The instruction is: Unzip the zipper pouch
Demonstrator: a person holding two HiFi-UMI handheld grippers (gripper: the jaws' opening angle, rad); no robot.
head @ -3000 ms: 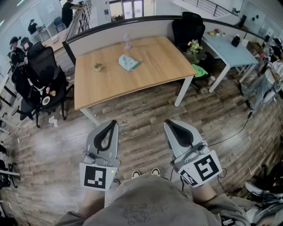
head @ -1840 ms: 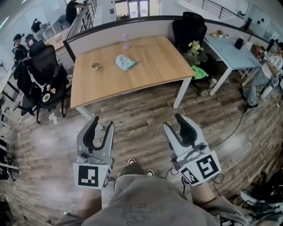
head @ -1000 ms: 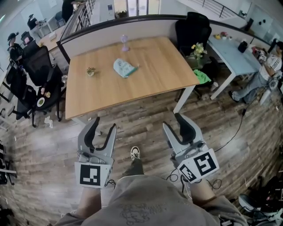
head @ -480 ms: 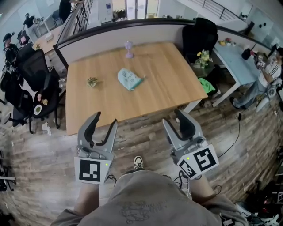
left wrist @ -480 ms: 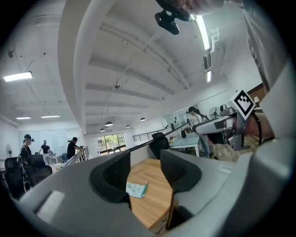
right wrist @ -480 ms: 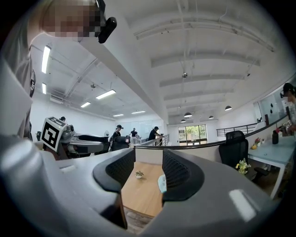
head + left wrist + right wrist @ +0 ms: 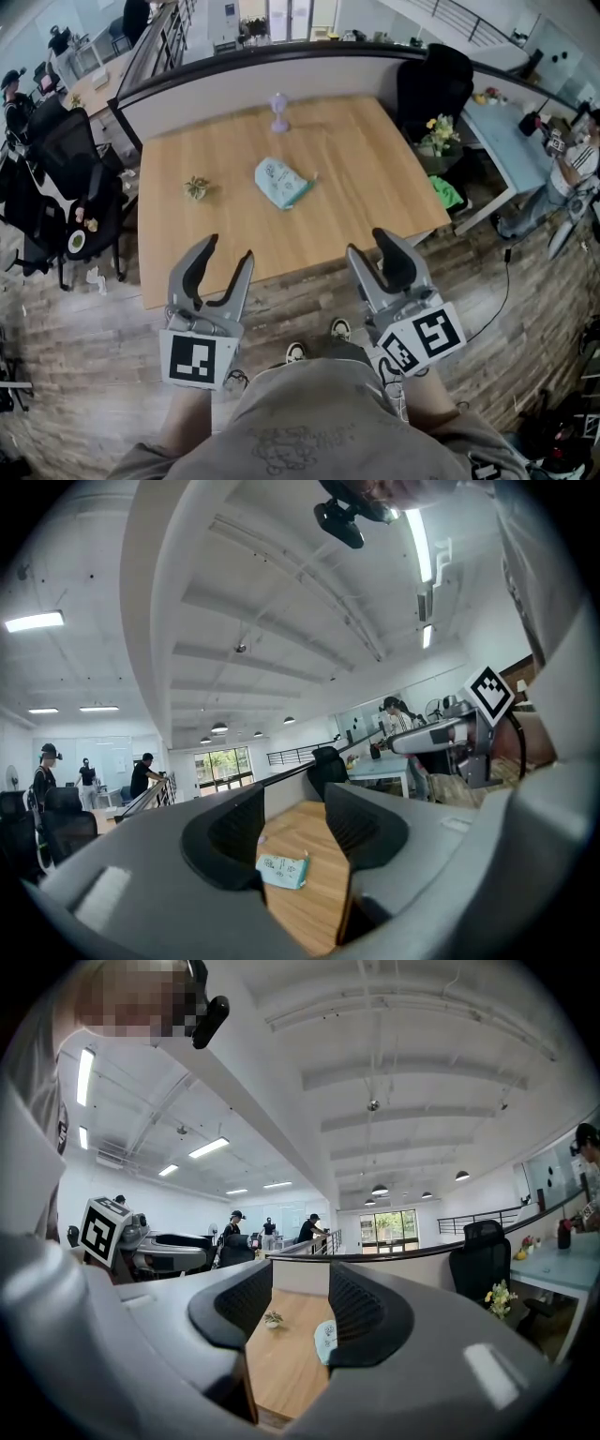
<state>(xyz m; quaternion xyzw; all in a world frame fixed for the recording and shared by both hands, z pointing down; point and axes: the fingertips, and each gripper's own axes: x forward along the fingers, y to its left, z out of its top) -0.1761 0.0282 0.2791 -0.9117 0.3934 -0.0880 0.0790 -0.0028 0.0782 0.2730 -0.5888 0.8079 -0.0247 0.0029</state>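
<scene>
On the table (image 7: 366, 169), zipper pouch (image 7: 284, 183) near plant (image 7: 196, 187), left tongs (image 7: 227, 248) and right tongs (image 7: 368, 244) wide, empty

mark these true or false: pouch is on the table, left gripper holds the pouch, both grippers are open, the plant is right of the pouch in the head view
1. The pouch lies on the table. True.
2. The left gripper holds the pouch. False: its fingers are apart with nothing between them, and the pouch lies well beyond it.
3. Both grippers are open. True: the right gripper also has its fingers apart and is empty.
4. The plant is right of the pouch in the head view. False: it sits left of the pouch, apart from it.
</scene>
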